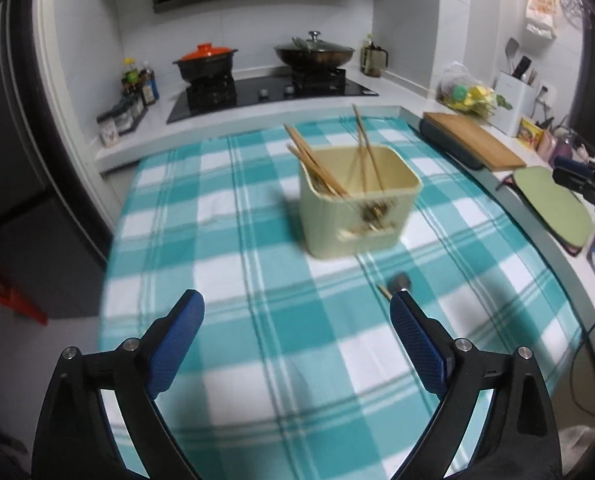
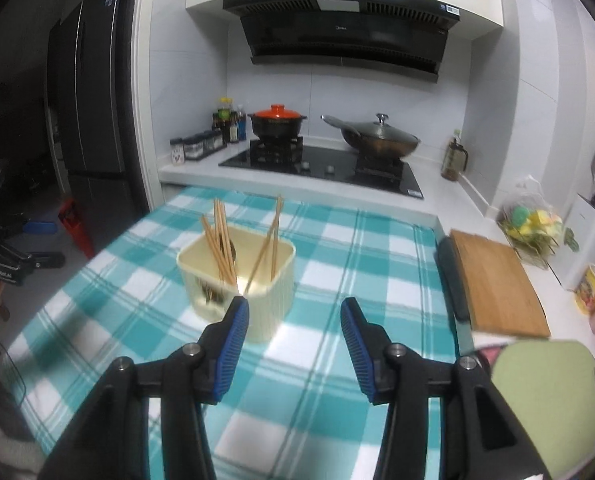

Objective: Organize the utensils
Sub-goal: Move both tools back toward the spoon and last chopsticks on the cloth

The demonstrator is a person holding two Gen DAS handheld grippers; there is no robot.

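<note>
Cream holder (image 1: pixel 359 200): stands mid-cloth, chopsticks (image 1: pixel 317 168) leaning inside so they stay upright and gathered.
Left gripper (image 1: pixel 297 312): mine, spread wide, nothing between the pads — readied for a pick, I judge.
Stray piece (image 1: pixel 395 285): lies by my left fingertip; blurred, perhaps a spoon and chopstick.
Right gripper (image 2: pixel 295 320): half-parted, empty, just beside the holder.

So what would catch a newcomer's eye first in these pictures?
Probably the cream utensil holder bristling with wooden chopsticks, in the middle of a teal checked tablecloth. Then the open left gripper in the foreground, and the orange-lidded pot on the stove behind.
</note>
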